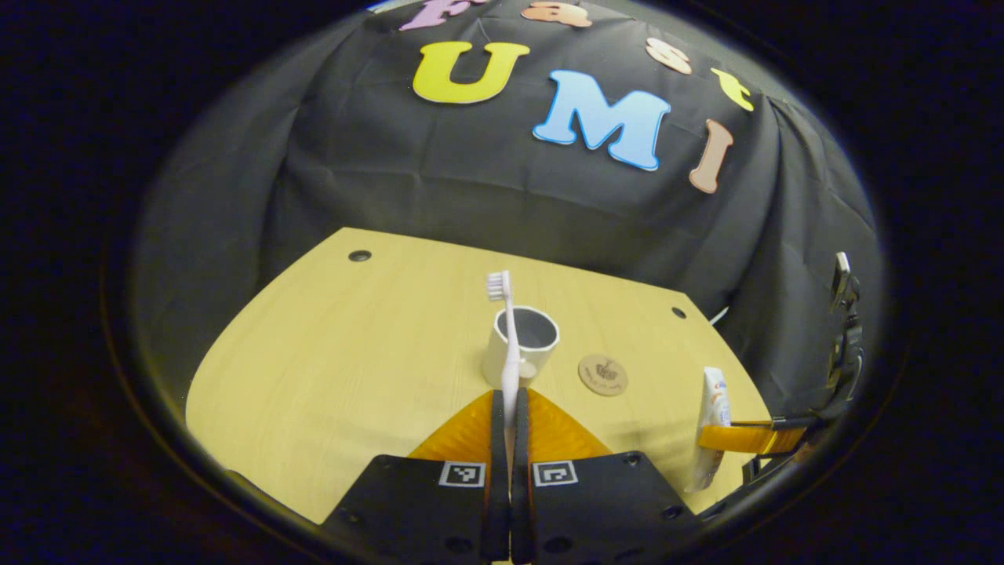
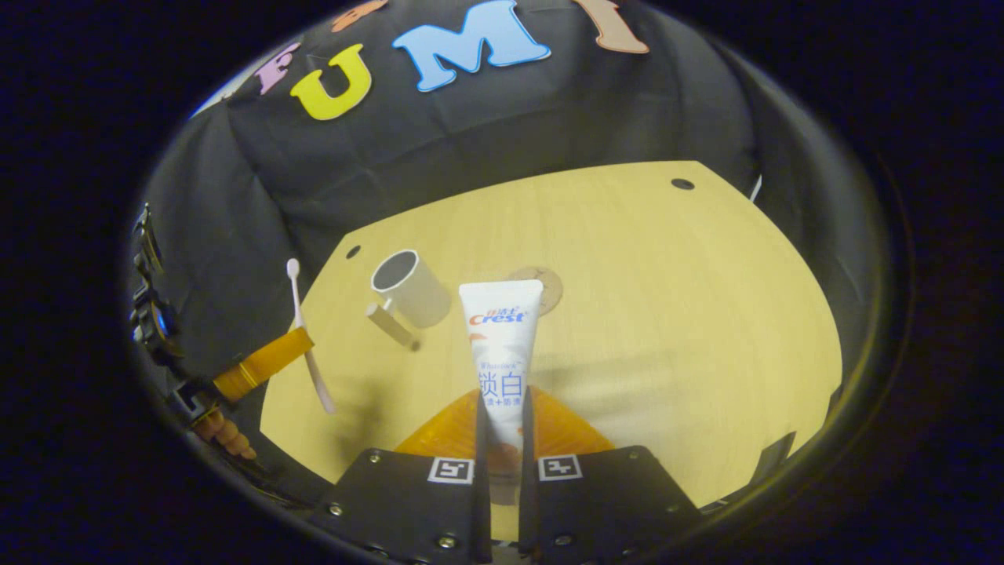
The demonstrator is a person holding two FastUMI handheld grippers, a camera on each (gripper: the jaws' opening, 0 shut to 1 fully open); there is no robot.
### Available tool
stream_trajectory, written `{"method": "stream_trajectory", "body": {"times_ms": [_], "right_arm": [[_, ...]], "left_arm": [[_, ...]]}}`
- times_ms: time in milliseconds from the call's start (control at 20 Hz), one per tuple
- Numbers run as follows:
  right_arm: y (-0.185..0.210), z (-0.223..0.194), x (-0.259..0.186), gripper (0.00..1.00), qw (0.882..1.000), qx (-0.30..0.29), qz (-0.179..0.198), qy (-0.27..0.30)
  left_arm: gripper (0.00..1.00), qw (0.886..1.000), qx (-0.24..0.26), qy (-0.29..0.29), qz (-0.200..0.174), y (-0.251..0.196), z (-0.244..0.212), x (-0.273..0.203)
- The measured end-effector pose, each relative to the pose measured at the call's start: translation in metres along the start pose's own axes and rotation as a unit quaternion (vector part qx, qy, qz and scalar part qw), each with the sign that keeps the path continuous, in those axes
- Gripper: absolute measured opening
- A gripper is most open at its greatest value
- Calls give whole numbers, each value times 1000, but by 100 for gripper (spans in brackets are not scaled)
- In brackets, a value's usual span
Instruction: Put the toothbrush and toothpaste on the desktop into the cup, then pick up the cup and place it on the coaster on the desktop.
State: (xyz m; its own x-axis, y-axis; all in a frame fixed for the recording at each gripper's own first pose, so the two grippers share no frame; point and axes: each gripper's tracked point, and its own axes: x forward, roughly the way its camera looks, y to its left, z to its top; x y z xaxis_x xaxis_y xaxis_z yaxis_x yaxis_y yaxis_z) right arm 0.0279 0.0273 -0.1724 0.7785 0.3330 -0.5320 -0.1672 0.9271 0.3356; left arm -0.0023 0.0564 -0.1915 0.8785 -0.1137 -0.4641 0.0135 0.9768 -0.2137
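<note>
Pale wood bench (image 1: 329,377) is carrying the cup (image 1: 522,345) and, just beside it, the round coaster (image 1: 602,374), while we are holding both tools above it. Our left gripper (image 1: 510,408) is clamping its jaws on the toothbrush (image 1: 508,329), bristles up, in front of the cup. Our right gripper (image 2: 502,424) is pinching the toothpaste (image 2: 500,345) upright, jaws closed on its lower end.

The tabletop (image 2: 627,314) is pale wood-grain laminate, smooth with a soft sheen. The cup (image 1: 524,345) looks like matt white ceramic or plastic. The toothpaste (image 2: 500,345) tube is glossy plastic, the toothbrush (image 1: 508,345) smooth plastic. The coaster (image 1: 603,374) looks like matt wood or cork.
</note>
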Motion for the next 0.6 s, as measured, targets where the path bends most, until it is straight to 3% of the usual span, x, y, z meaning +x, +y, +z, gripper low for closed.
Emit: {"method": "stream_trajectory", "body": {"times_ms": [250, 600], "right_arm": [[10, 9, -18, 16, 1000, -5, 3, -25], [16, 13, -22, 15, 999, 10, -19, -34]], "left_arm": [[8, 996, -14, -79, -32, 4, 51, 2], [8, 985, -4, -157, -71, -17, 112, 65]]}}
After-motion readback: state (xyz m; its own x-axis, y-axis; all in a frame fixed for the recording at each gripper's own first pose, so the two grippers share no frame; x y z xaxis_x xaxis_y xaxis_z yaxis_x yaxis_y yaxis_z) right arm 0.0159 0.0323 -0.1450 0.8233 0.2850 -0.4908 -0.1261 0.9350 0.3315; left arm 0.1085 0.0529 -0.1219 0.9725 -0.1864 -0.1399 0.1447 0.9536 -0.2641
